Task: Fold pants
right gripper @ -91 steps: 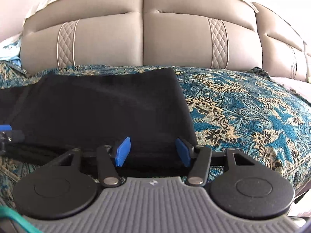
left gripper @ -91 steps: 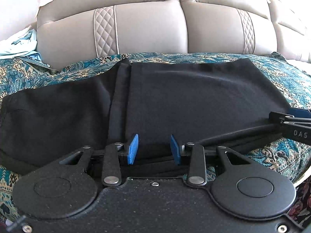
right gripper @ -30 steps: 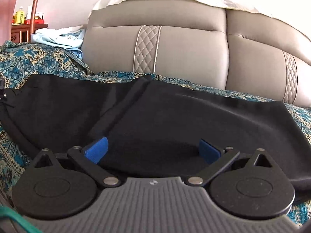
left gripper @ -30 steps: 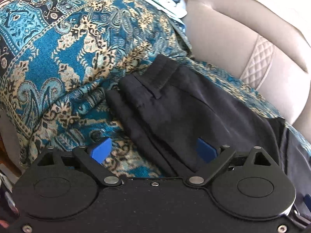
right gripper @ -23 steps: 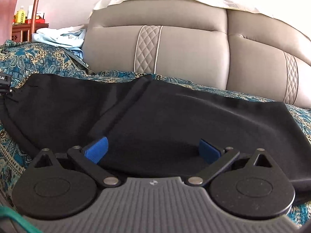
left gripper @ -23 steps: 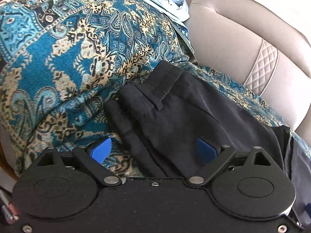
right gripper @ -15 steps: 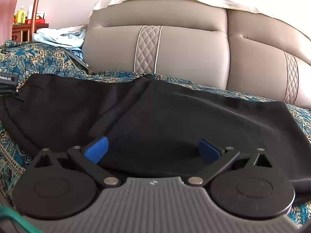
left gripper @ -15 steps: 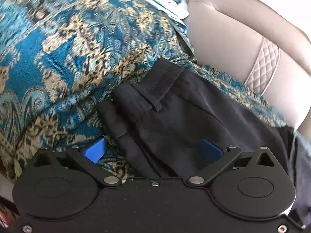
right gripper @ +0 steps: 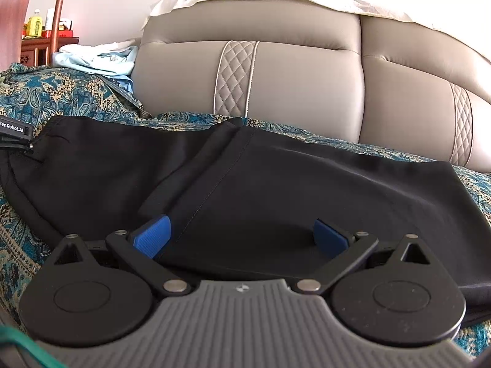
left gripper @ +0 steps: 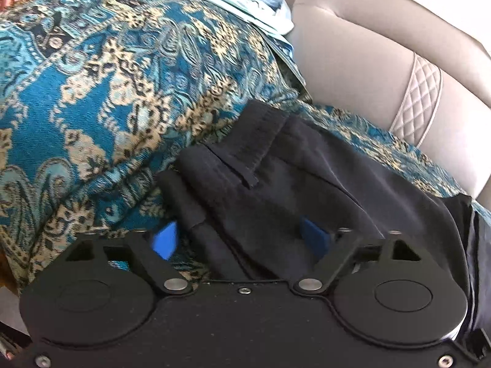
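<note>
The black pants (right gripper: 276,184) lie folded lengthwise on the patterned blue throw (left gripper: 92,92) covering the sofa seat, with the waistband end (left gripper: 260,141) bunched in layered folds toward 9 o'clock of the garment in the right wrist view. The left gripper (left gripper: 242,239) sits at that waistband end, its blue fingers (left gripper: 165,239) spread wide, one on either side of the stacked fabric edge, not closed on it. The right gripper (right gripper: 242,236) is at the near edge of the pants, fingers (right gripper: 152,236) likewise spread apart over the cloth, holding nothing. Behind, at 12 o'clock, stands the grey sofa backrest (right gripper: 276,76); pale blue clothing (right gripper: 98,58) lies at 10 o'clock.
</note>
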`<action>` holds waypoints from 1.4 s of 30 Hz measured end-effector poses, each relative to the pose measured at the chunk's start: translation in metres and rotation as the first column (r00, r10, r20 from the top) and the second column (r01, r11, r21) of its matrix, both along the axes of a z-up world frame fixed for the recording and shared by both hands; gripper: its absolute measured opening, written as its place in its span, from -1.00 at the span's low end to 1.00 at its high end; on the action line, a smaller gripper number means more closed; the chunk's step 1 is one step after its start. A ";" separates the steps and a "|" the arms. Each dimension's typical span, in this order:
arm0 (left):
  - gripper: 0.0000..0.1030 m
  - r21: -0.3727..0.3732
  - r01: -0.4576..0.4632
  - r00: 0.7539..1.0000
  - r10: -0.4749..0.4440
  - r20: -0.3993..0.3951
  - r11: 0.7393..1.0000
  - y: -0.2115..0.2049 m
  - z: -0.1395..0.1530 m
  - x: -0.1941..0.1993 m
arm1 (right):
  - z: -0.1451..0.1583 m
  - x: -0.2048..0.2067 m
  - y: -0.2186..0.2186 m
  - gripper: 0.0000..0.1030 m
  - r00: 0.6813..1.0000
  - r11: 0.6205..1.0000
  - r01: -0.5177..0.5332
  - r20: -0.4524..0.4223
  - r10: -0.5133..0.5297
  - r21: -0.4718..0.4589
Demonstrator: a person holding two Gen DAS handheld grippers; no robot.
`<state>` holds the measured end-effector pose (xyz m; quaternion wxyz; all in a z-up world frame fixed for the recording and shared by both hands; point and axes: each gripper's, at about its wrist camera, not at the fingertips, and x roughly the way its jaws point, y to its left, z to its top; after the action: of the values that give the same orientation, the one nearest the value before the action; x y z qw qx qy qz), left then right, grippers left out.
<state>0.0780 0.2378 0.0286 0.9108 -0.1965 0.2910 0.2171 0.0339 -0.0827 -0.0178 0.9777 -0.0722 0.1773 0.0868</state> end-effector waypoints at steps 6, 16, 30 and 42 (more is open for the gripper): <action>0.45 -0.031 -0.001 0.999 0.002 0.052 1.000 0.006 -0.002 -0.010 | 0.000 0.000 0.001 1.00 1.000 1.000 0.001 0.000 -0.001 0.001; 0.50 -0.029 0.006 1.000 -0.006 -0.004 1.000 0.009 -0.002 0.013 | -0.001 -0.001 0.000 1.00 1.000 1.000 0.000 0.002 0.000 0.003; -0.10 -0.116 -0.028 0.995 0.039 0.090 0.993 0.018 -0.007 -0.011 | -0.001 0.000 0.000 1.00 1.000 1.000 0.001 0.004 -0.001 0.005; -0.67 -0.140 -0.084 0.984 0.105 0.147 0.987 0.026 0.000 -0.013 | -0.001 0.000 0.000 1.00 1.000 1.000 -0.002 0.005 0.002 0.006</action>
<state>0.0653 0.2638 0.0282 0.9041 -0.2867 0.2239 0.2244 0.0340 -0.0832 -0.0187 0.9782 -0.0696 0.1747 0.0881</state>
